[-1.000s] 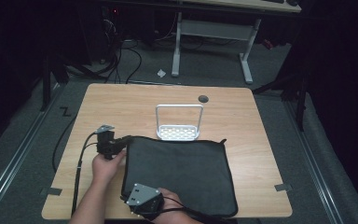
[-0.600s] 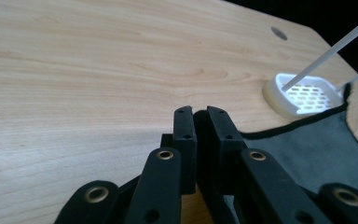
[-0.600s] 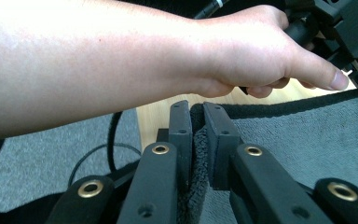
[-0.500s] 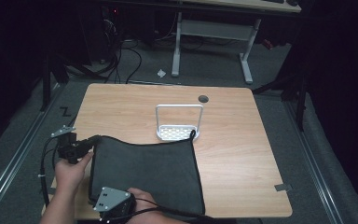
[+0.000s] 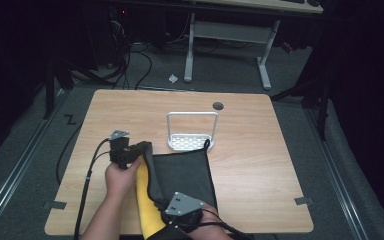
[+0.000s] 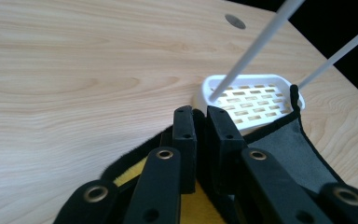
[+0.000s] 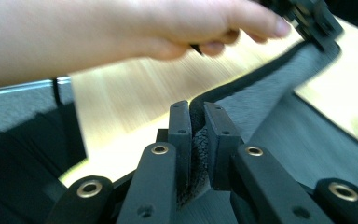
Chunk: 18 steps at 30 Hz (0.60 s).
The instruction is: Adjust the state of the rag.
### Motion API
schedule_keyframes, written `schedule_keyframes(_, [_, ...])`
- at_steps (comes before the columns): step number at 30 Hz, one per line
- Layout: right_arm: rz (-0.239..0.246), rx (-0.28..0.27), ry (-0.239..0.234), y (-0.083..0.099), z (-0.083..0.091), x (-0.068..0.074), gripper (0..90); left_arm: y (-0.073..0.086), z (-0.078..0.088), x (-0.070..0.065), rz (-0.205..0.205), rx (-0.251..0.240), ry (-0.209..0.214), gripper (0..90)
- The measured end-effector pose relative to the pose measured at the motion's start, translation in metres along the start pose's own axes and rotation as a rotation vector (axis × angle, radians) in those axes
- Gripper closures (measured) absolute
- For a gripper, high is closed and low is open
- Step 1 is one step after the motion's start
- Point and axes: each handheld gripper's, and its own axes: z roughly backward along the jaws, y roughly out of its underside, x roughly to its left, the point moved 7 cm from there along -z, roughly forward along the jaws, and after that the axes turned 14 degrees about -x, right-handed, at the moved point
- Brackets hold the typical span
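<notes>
Both tools pinch a dark mat (image 5: 185, 172) on the wooden table (image 5: 260, 150).

A pale wood worktop (image 5: 260, 165) with rounded corners stands on grey carpet (image 5: 25, 165) in a dim room, lit from above while the surroundings fall into darkness. A round dark grommet (image 5: 218, 105) sits near its far edge. Beyond the far edge stands a white-legged desk frame (image 5: 227, 37), with black cables (image 5: 130, 60) tangled on the floor to its left. A scrap of paper (image 5: 173, 78) lies nearby. Tape strips (image 5: 304, 201) mark the floor beside the near corners.
</notes>
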Motion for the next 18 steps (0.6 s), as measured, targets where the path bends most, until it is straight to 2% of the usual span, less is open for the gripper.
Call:
schedule_keyframes(3, [-0.021,0.023,0.038,0.015,0.016,-0.014,82.7,0.004,-0.015,-0.012,0.005,0.012,0.000,82.4])
schedule_keyframes(6, [-0.029,0.040,0.066,0.026,0.030,-0.024,82.3,0.005,-0.027,-0.027,-0.024,0.018,0.016,82.3])
schedule_keyframes(9, [-0.034,0.054,0.092,0.037,0.044,-0.032,82.1,0.007,-0.037,-0.039,-0.032,0.024,0.026,82.2])
schedule_keyframes(16, [-0.073,0.053,0.152,0.048,0.076,-0.050,81.8,0.011,-0.050,-0.061,-0.033,0.007,0.052,82.1])
schedule_keyframes(18, [-0.072,0.057,0.156,0.049,0.079,-0.051,81.8,0.013,-0.053,-0.066,-0.038,0.008,0.057,82.0])
